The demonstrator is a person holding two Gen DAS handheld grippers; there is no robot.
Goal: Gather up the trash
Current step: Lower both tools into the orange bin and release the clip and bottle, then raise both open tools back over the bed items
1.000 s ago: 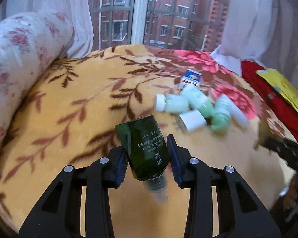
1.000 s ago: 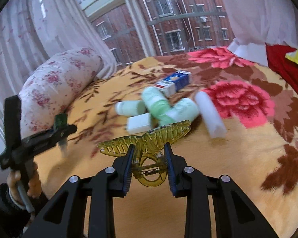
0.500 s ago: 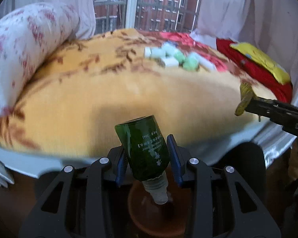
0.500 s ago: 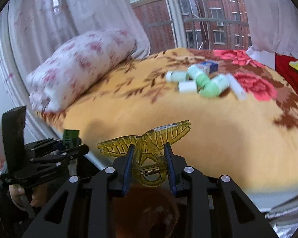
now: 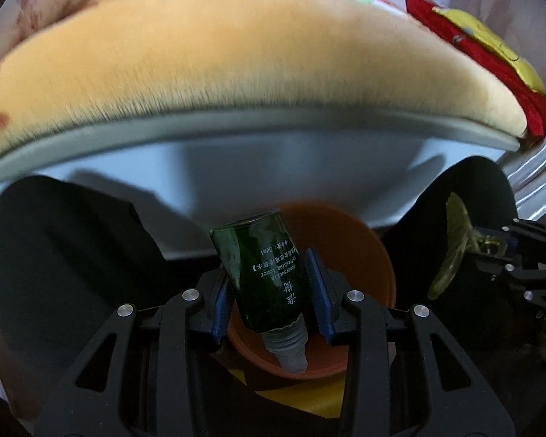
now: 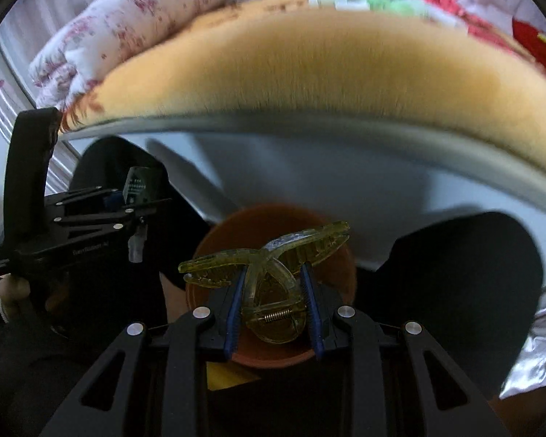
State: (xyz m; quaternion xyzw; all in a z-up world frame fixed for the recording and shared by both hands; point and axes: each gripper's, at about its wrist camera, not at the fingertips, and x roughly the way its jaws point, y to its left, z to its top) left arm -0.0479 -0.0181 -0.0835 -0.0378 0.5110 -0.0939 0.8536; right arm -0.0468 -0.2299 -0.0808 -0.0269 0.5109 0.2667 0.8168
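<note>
Dark green glass bottle (image 5: 264,273) with white print and clear plastic neck: tilting, neck pointing down, hanging over round terracotta-orange bin (image 5: 375,255). Translucent yellow-green plastic claw hair clip (image 6: 269,273) with metal spring: sitting teeth outward, hanging over the same bin (image 6: 218,240).

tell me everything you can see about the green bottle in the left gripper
The dark green translucent plastic bottle has white printed text and a clear ribbed screw neck with no cap. The left gripper clamps its body between blue-padded jaws, tilted, neck toward the camera. It hangs above the round terracotta-orange bin.
</note>
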